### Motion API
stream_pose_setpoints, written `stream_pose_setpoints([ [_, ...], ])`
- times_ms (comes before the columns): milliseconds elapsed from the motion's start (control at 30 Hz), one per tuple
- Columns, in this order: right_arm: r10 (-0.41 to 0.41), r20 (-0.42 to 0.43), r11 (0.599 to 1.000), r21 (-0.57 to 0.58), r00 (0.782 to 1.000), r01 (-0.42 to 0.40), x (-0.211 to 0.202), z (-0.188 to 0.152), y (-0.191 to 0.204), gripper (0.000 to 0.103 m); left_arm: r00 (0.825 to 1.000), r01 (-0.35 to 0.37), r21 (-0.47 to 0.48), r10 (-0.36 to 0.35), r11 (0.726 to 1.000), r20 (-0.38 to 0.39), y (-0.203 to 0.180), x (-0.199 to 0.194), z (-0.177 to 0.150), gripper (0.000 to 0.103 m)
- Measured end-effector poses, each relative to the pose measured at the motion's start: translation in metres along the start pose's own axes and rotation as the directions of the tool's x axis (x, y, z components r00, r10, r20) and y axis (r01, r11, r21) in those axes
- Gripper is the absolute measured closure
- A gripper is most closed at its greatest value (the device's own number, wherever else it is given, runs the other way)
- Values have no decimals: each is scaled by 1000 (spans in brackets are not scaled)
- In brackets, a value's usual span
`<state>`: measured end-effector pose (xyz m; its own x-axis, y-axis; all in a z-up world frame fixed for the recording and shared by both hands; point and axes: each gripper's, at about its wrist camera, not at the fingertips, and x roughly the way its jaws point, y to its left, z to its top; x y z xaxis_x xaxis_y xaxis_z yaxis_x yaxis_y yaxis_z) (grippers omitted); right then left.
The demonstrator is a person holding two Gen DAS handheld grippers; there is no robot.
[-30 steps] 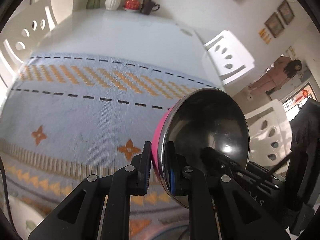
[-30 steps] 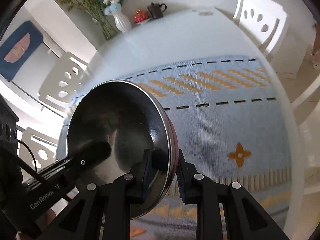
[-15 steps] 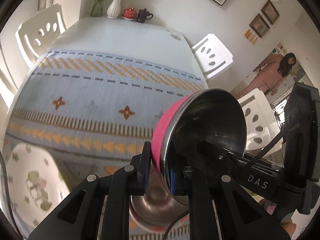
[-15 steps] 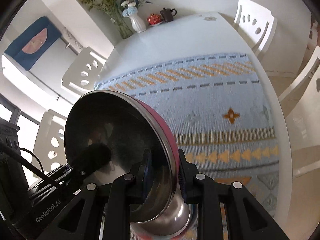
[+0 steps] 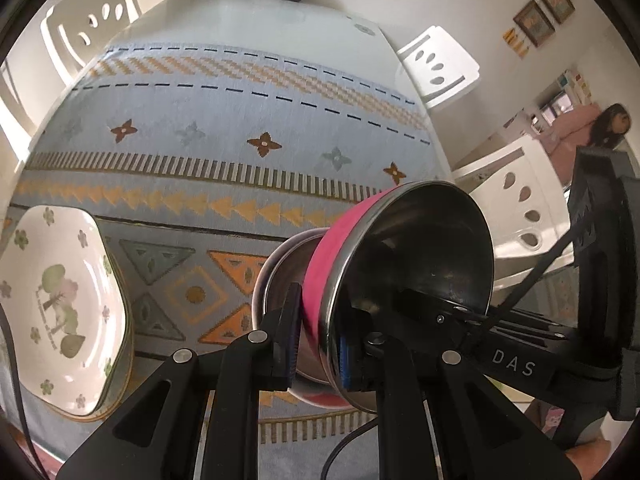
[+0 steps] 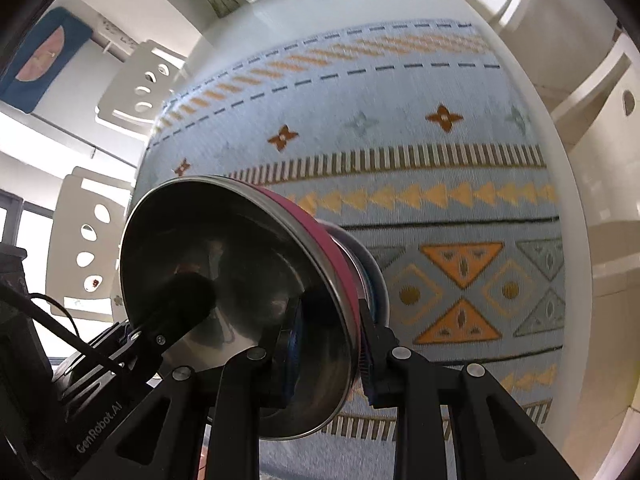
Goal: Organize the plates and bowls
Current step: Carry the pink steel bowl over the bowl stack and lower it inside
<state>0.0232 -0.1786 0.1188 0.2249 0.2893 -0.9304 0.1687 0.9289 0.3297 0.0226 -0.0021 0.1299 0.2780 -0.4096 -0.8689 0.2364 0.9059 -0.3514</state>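
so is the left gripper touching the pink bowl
Touching. The left wrist view shows the left gripper with its pads clamped on the pink bowl's rim, one outside, one inside.

The pink bowl (image 5: pixel 400 280), clamped between both hand-held grippers, has travelled back over the patterned cloth (image 5: pixel 224 128). It now hangs tilted above a second steel bowl (image 5: pixel 280 280), perhaps touching it. That second bowl and a flowered plate (image 5: pixel 60 304) at the cloth's near left have come into sight.
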Motion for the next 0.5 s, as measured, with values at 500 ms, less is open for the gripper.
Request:
stream_pose_setpoints([
  [500, 2, -32, 1000, -5, 999, -2, 7, -8, -3, 78, 998, -40, -36, 39, 999, -39, 6, 13, -9, 85],
])
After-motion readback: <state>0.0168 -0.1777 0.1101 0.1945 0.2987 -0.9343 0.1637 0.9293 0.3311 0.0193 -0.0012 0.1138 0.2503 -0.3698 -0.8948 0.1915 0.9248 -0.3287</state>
